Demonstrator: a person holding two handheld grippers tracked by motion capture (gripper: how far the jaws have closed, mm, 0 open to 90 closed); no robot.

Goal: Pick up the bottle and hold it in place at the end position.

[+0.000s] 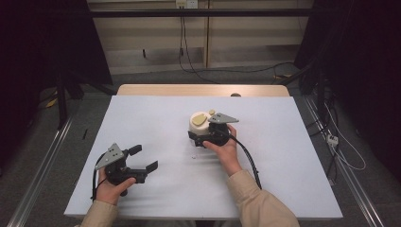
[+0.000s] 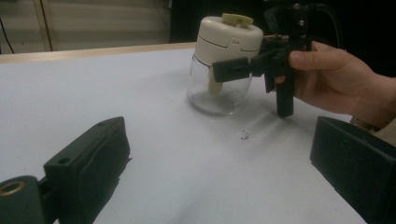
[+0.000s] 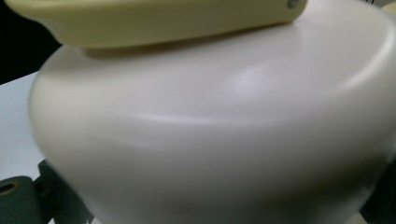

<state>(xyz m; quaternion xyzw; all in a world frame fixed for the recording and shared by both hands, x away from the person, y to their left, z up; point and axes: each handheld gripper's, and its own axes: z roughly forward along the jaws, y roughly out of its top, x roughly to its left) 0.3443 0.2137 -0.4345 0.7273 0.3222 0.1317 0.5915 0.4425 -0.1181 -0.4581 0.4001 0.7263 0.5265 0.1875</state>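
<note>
From above, your right gripper (image 1: 201,135) closes on the glass jar (image 1: 199,124) near the counter's (image 1: 156,118) middle, toward its far edge; your hand hides the glass below the cream lid (image 1: 200,120). Your left gripper (image 1: 144,158) hovers open near the near-left corner.

Left gripper view: one jaw crosses the jar's (image 2: 215,88) glass, the other is hidden behind it.

Right gripper view: the lid (image 3: 224,135) looms close and blurred, covering the jaws.

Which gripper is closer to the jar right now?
Right. The right gripper has its jaws on either side of the jar, at the cream lid. The left gripper sits well off to the jar's near left, jaws open.
</note>
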